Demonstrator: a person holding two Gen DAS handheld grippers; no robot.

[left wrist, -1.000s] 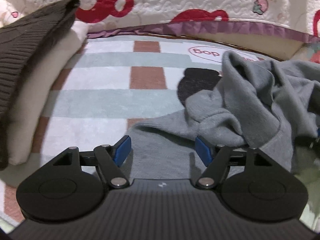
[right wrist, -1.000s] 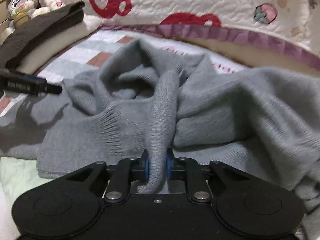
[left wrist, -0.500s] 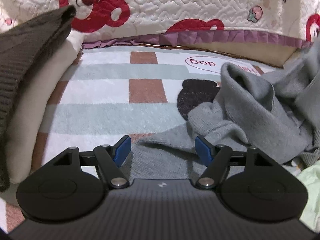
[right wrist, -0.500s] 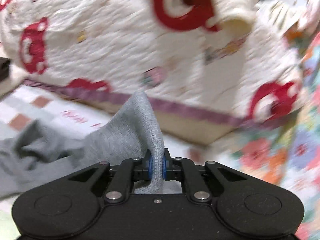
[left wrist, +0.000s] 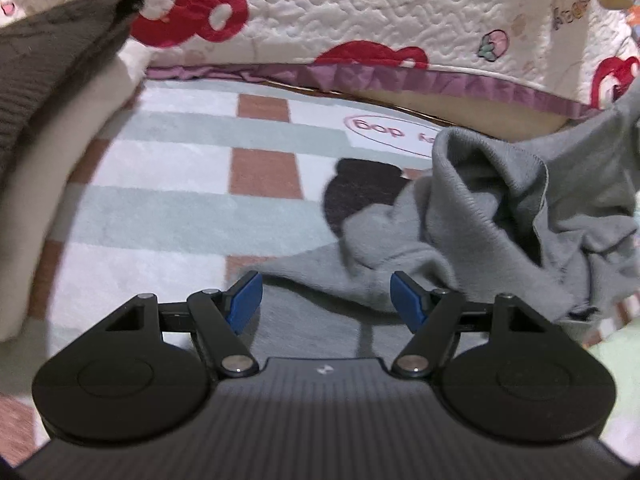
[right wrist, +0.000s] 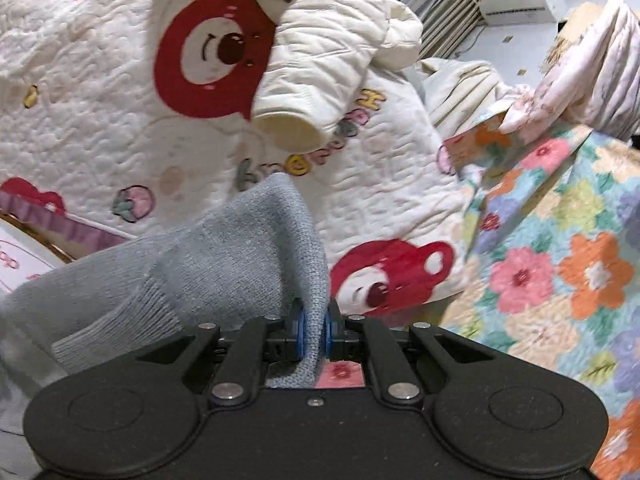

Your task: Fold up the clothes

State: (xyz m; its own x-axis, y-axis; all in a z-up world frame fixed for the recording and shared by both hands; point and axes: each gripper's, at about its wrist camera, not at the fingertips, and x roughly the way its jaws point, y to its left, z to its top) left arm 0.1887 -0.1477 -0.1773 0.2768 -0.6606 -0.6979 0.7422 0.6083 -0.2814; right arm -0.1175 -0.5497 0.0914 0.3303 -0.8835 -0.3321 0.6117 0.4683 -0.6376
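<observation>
1. At the far left edge of the checked mat [left wrist: 168,208], a dark brown ribbed knit garment [left wrist: 48,68] lies on top of a thick cream-white folded piece [left wrist: 52,168], the pair stacked against the mat's left side.
2. The checked mat shows pale green, white and terracotta squares, with a black printed shape [left wrist: 360,188] and a pink oval label [left wrist: 384,132] toward its far edge.
3. The left gripper [left wrist: 326,300] hangs low over the near edge of the mat with its blue-padded fingers [left wrist: 244,300] spread wide apart, released and grasping nothing; flat grey cloth lies beneath and between them.
4. The crumpled grey knit sweater [left wrist: 500,224] is heaped on the right half of the mat, a ribbed opening standing up, its cloth rising off toward the right edge of the left wrist view.
5. Beyond the mat's far edge hangs a white quilted cover with red bears [left wrist: 360,20], trimmed with a purple border.
6. The right gripper [right wrist: 314,336] is clenched on a fold of the grey sweater [right wrist: 224,272], the fabric pinched between the blue pads and lifted, its ribbed hem [right wrist: 120,332] drooping left.
7. At the right lies a floral patchwork quilt [right wrist: 560,280].
</observation>
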